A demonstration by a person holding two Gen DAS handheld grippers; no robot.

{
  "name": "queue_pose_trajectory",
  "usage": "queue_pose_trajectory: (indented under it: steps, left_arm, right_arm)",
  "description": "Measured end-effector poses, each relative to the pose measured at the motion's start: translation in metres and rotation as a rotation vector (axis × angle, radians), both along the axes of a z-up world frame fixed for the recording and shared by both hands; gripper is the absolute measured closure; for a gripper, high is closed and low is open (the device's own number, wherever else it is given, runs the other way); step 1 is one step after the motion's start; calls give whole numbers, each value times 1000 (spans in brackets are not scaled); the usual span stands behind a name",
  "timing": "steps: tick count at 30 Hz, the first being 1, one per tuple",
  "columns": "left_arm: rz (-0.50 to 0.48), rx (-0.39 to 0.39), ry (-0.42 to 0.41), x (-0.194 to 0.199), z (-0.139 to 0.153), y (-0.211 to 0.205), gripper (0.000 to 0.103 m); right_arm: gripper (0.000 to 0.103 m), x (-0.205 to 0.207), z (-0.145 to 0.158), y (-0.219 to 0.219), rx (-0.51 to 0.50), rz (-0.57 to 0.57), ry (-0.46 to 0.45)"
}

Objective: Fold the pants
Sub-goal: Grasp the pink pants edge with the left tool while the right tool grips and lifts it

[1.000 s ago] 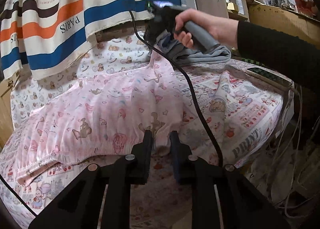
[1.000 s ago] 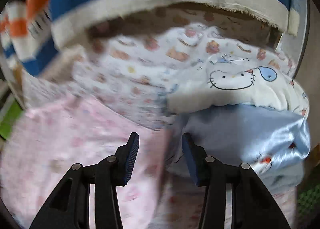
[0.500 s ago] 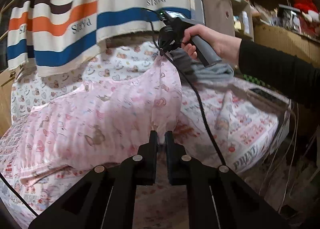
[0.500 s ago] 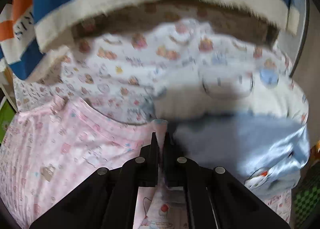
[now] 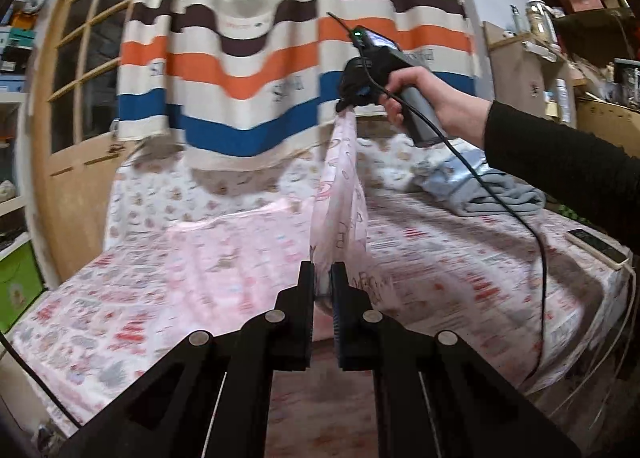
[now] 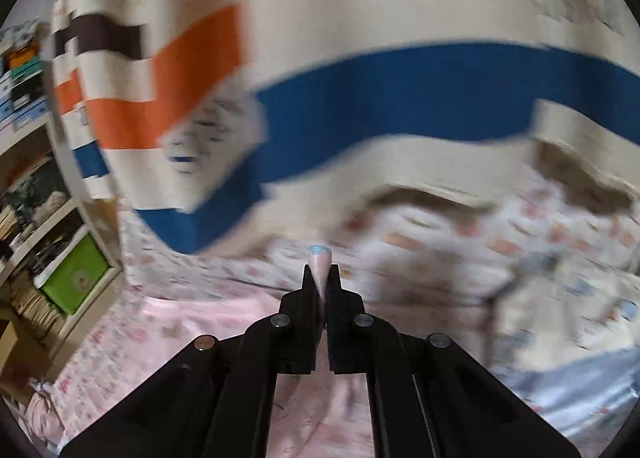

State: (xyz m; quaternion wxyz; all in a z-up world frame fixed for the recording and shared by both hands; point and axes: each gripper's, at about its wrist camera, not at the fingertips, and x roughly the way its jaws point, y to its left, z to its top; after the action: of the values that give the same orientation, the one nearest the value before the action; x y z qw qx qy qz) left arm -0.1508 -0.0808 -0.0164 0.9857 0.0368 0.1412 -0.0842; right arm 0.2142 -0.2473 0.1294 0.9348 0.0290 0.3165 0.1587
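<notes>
Pink printed pants (image 5: pixel 240 250) lie spread on the bed, with their right edge lifted. My left gripper (image 5: pixel 323 278) is shut on the near end of that edge. My right gripper (image 5: pixel 352 98) is shut on the far end and holds it high above the bed, so a band of cloth (image 5: pixel 340 194) stretches between the two. In the right wrist view the gripper (image 6: pixel 321 282) pinches a tip of pink cloth (image 6: pixel 319 258), and the rest of the pants (image 6: pixel 200 338) lie below.
A patterned sheet covers the bed (image 5: pixel 480 266). A striped towel (image 5: pixel 256 58) hangs behind it. A grey-blue folded blanket (image 5: pixel 488 194) lies at the back right. A remote (image 5: pixel 596 244) rests by the right edge. A green box (image 5: pixel 20 282) stands at the left.
Both grippers closed on the pants' right edge and lifted it up off the bed. The right gripper has risen well above the bed, pulling the edge taut.
</notes>
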Motion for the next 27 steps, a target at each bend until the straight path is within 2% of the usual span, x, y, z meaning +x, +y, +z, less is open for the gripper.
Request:
queue_pose_trajectory:
  steps: [3, 7, 10, 14, 21, 27]
  left_arm:
    - [49, 27, -1, -8, -6, 11, 96]
    - [88, 18, 34, -10, -16, 29, 96]
    - [112, 3, 52, -9, -21, 41, 96]
    - [140, -50, 84, -8, -27, 61, 96]
    - [144, -74, 147, -5, -38, 74, 96]
    - [142, -99, 179, -4, -41, 78, 95]
  right_arm:
    - [100, 10, 0, 57, 11, 63, 8]
    - [100, 20, -6, 120, 24, 105, 11]
    - [100, 29, -15, 164, 49, 143, 36]
    - [100, 35, -37, 224, 4, 199, 70]
    - [100, 42, -77, 285, -42, 252, 117]
    - [100, 53, -101, 301, -35, 256, 166]
